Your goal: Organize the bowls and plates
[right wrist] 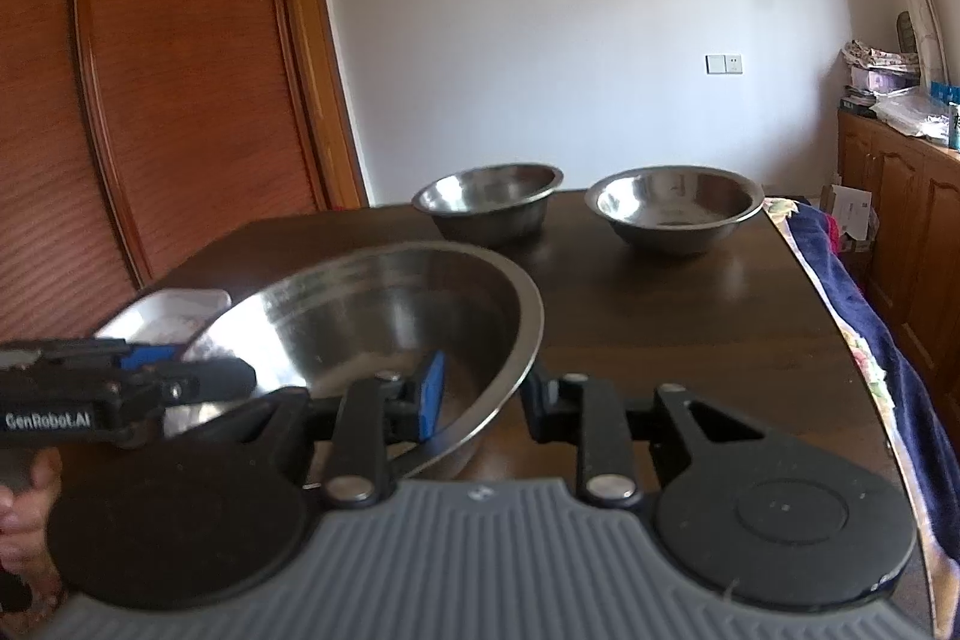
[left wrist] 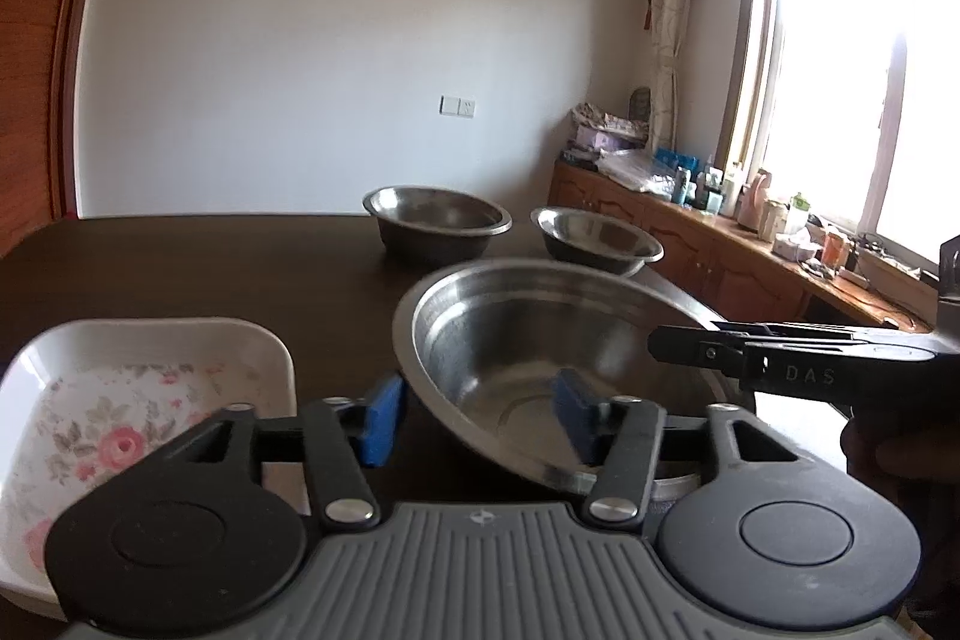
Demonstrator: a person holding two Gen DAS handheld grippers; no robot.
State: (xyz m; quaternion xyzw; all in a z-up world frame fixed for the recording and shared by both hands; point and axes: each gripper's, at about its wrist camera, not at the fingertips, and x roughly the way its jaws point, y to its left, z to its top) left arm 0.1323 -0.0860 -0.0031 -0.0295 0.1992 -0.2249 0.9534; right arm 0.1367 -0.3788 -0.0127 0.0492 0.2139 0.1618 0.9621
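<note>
I hold a tilted steel bowl (left wrist: 540, 370) by its rim in my right gripper (right wrist: 480, 394), jaws narrow; my left gripper (left wrist: 480, 418) straddles the opposite rim, jaws spread, not pressing. Two steel bowls (right wrist: 489, 202) (right wrist: 675, 208) sit unstacked beyond, on the dark table (right wrist: 660, 316). A floral dish (left wrist: 120, 400) lies left.
</note>
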